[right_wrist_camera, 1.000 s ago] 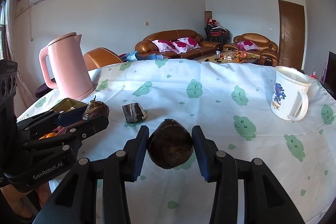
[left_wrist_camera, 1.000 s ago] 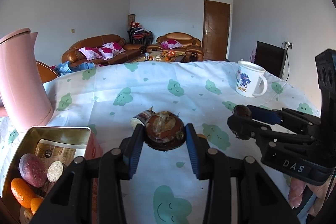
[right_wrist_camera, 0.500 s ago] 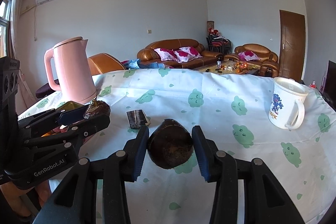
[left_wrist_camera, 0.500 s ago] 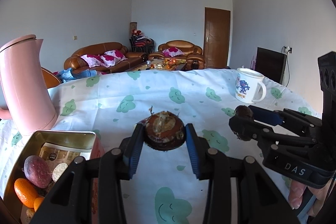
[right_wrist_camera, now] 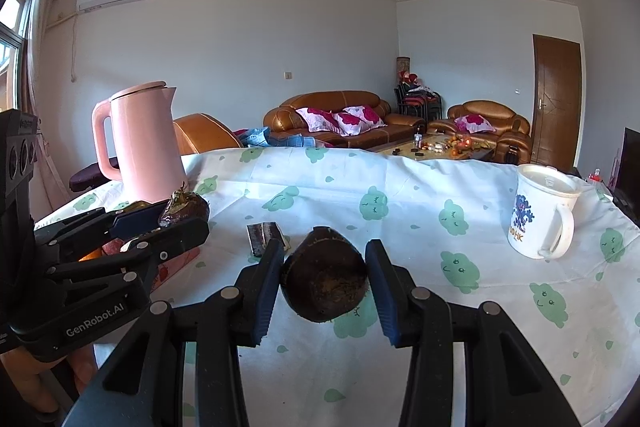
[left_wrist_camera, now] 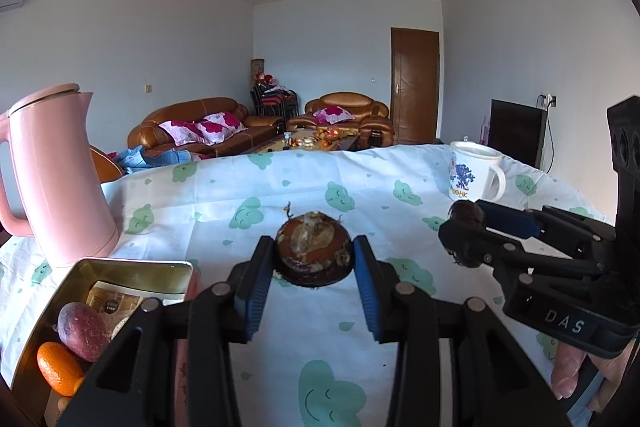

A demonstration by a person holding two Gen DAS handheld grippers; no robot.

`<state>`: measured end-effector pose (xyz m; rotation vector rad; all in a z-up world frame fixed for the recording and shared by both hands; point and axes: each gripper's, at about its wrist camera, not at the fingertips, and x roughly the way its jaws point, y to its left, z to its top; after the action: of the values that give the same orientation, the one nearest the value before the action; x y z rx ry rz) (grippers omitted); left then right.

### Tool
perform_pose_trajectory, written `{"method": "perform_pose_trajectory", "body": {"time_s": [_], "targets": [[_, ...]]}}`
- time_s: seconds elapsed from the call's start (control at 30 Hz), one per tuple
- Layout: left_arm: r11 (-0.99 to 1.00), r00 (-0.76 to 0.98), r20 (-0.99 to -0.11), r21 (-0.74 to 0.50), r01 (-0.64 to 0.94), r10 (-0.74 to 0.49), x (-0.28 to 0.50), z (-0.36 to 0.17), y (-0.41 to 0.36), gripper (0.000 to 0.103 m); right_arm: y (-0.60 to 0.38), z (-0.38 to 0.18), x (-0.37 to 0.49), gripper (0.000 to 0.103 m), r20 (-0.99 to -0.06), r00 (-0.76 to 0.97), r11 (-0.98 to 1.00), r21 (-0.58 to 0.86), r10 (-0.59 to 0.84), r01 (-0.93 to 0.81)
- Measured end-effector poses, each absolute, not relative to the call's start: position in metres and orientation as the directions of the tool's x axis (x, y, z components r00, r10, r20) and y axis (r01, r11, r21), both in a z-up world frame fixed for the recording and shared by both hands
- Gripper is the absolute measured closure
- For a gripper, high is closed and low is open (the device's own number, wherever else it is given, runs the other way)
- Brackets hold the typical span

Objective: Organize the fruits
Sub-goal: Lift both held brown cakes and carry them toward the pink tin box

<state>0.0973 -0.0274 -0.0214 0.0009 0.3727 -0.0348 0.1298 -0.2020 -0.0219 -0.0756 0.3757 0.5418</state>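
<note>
My left gripper [left_wrist_camera: 314,259] is shut on a dark brown round fruit [left_wrist_camera: 314,253] with a dried stem, held above the tablecloth; it also shows in the right wrist view [right_wrist_camera: 184,207]. My right gripper [right_wrist_camera: 324,281] is shut on a second dark brown fruit [right_wrist_camera: 324,281], which shows in the left wrist view [left_wrist_camera: 466,213] at the right. An open metal tin [left_wrist_camera: 132,269] at lower left holds a purple fruit [left_wrist_camera: 82,325] and an orange fruit [left_wrist_camera: 58,367].
A pink kettle [left_wrist_camera: 56,175] stands behind the tin at the left. A white printed mug [right_wrist_camera: 540,211] stands at the right on the cloud-pattern tablecloth [right_wrist_camera: 400,195]. A small dark wrapper [right_wrist_camera: 264,237] lies between the grippers. Sofas stand beyond the table.
Both grippers have lifted and tilted upward with their fruits still held; more of the room and ceiling shows, and the tin sits lower in the left view.
</note>
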Motion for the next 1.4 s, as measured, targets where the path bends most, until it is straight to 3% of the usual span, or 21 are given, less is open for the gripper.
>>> {"method": "perform_pose_trajectory", "body": {"time_s": [0.73,1.4], "targets": [[1.000,0.952,-0.305,-0.002,-0.015,0.013,0.077,-0.016,-0.022,0.062,-0.203,-0.015,0.110,0.058,-0.278,0.815,0.848,-0.006,0.508,-0.531],[0.999,0.947,-0.321,-0.003,-0.032,0.030,0.060,-0.017,-0.004,0.062,-0.172,-0.014,0.103,0.058,-0.320,0.773,0.813,-0.012,0.548,-0.582]]}}
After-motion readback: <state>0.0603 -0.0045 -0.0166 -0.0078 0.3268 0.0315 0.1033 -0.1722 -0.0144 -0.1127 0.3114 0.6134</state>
